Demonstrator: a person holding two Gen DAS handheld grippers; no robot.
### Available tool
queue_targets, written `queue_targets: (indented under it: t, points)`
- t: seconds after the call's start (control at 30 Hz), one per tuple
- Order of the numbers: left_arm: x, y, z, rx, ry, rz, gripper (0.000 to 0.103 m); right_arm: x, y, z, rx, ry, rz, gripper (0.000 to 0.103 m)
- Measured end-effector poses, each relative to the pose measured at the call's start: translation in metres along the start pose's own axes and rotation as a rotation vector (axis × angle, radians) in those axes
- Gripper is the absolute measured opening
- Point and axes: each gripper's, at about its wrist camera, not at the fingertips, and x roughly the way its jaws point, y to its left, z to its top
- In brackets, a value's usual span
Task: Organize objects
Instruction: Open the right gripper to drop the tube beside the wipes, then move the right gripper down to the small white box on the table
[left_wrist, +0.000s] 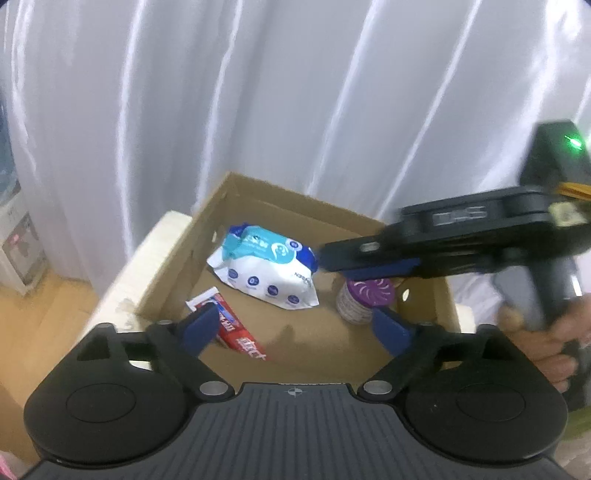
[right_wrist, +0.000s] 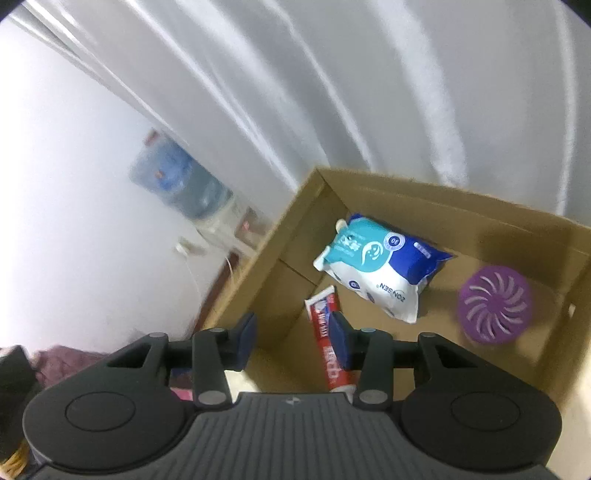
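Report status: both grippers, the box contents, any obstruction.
Left gripper open, empty, above the cardboard box. Right gripper open, empty. Wipes pack, toothpaste tube, purple-lidded container all inside. Nothing in the way.

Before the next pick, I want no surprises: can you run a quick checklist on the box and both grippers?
1. Left gripper empty, jaws wide: ok.
2. Right gripper empty, jaws apart: ok.
3. Wipes pack lying inside the cardboard box: ok.
4. Toothpaste tube lying inside the box: ok.
5. Purple-lidded jar upright in the box: ok.
6. More items left outside to sort: cannot tell.
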Motion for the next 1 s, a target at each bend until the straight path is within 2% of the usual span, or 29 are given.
queue_targets:
  t: [0.1, 0.17, 0.37, 0.7, 1.0]
  points:
    - [-0.016, 0.004, -0.009, 0.014, -0.016, -0.005, 0.099, -0.03, 0.002, -0.019, 0.018, -0.066, 0.022, 0.06]
    - [-0.025, 0.006, -0.019, 0.024, -0.011, -0.012, 0.102, -0.045, 0.0, -0.034, 0.038, -0.096, 0.04, 0.061]
    - [-0.038, 0.009, -0.061, 0.018, 0.054, -0.021, 0.103, -0.073, -0.018, -0.099, 0.15, -0.138, 0.109, 0.073]
    - [-0.025, -0.015, -0.147, 0.061, 0.222, -0.089, 0.103, -0.053, -0.068, -0.21, 0.47, -0.019, 0.172, 0.076]
    - [-0.004, -0.054, -0.179, 0.163, 0.348, -0.187, 0.103, -0.036, -0.093, -0.258, 0.656, 0.032, 0.188, 0.08]
